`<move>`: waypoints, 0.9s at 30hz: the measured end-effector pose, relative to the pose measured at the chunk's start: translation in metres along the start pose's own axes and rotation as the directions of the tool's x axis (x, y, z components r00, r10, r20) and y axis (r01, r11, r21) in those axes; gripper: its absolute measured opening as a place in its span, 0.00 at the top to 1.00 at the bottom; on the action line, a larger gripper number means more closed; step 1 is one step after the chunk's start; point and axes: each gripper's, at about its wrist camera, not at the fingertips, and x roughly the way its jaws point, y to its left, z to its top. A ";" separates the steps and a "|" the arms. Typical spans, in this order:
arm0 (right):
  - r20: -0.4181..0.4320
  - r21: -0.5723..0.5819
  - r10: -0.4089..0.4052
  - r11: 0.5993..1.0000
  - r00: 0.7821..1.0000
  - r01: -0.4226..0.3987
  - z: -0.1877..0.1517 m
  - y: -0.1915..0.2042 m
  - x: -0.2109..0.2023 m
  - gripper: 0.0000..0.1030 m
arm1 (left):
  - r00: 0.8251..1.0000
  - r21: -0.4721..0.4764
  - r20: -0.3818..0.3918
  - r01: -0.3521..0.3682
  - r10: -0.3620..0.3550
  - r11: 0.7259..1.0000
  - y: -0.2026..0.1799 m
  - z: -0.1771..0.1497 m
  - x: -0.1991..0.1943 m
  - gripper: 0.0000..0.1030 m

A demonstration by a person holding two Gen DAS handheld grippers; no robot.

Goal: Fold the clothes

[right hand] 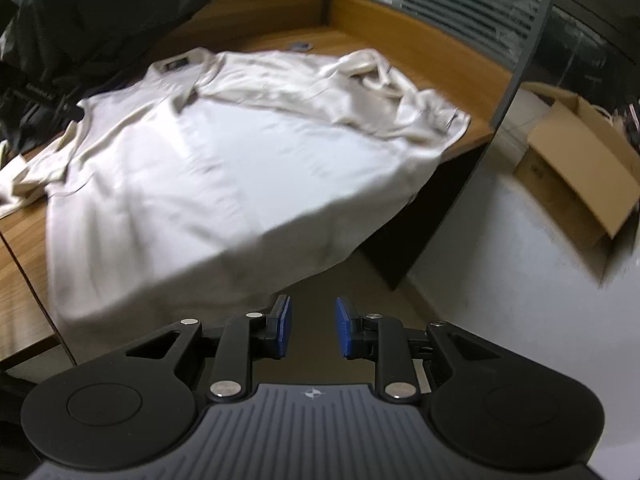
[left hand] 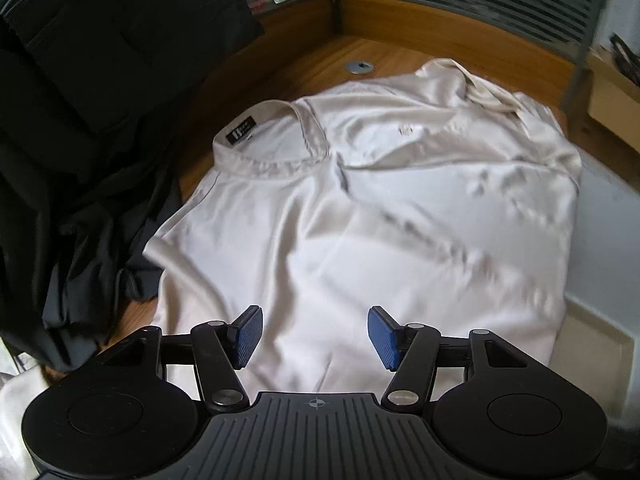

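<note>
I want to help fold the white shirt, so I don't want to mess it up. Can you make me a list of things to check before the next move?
1. Left gripper jaws open and empty: ok.
2. Right gripper jaws open and empty: ok, though narrower than the left.
3. White shirt lying spread on the wooden table: ok.
4. Shirt all on the table: not ok, its near edge hangs past the table's corner in the right wrist view.
5. Shirt smooth: not ok, the far sleeve is bunched up.
6. Black clothes clear of the shirt: cannot tell, they lie right beside its shoulder.
</note>
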 end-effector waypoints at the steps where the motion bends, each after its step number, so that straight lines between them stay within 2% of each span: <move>1: 0.002 -0.011 0.000 1.000 1.000 0.000 0.008 -0.014 0.006 0.73 | 1.000 -0.023 -0.002 -0.010 0.010 1.000 -0.005 0.006 0.002 0.40; 5: 0.000 -0.032 0.002 0.999 1.000 -0.002 0.041 -0.062 0.028 0.73 | 0.999 -0.119 -0.024 -0.023 0.021 0.993 -0.023 0.024 0.011 0.39; 11: 0.010 -0.019 0.043 0.999 0.999 -0.043 0.099 -0.120 0.069 0.73 | 0.998 -0.186 -0.059 -0.025 0.014 0.982 -0.055 0.042 0.025 0.36; 16: 0.011 -0.003 0.064 0.998 0.998 -0.064 0.155 -0.156 0.119 0.73 | 0.997 -0.238 -0.079 -0.019 0.000 0.971 -0.072 0.060 0.046 0.36; 20: -0.007 -0.037 0.063 0.997 0.998 -0.063 0.196 -0.171 0.162 0.73 | 0.997 -0.269 -0.082 -0.024 0.002 0.963 -0.082 0.075 0.062 0.36; 21: -0.013 -0.048 0.068 0.996 0.998 -0.069 0.206 -0.174 0.173 0.72 | 0.996 -0.283 -0.090 -0.031 0.006 0.959 -0.083 0.079 0.065 0.36; 24: -0.012 -0.118 0.098 0.988 0.995 -0.098 0.232 -0.180 0.205 0.57 | 0.996 -0.322 -0.094 -0.028 -0.002 0.946 -0.088 0.089 0.072 0.36; 27: -0.037 -0.212 0.127 0.968 0.991 -0.132 0.254 -0.186 0.237 0.56 | 0.992 -0.348 -0.120 -0.070 0.029 0.935 -0.100 0.096 0.076 0.36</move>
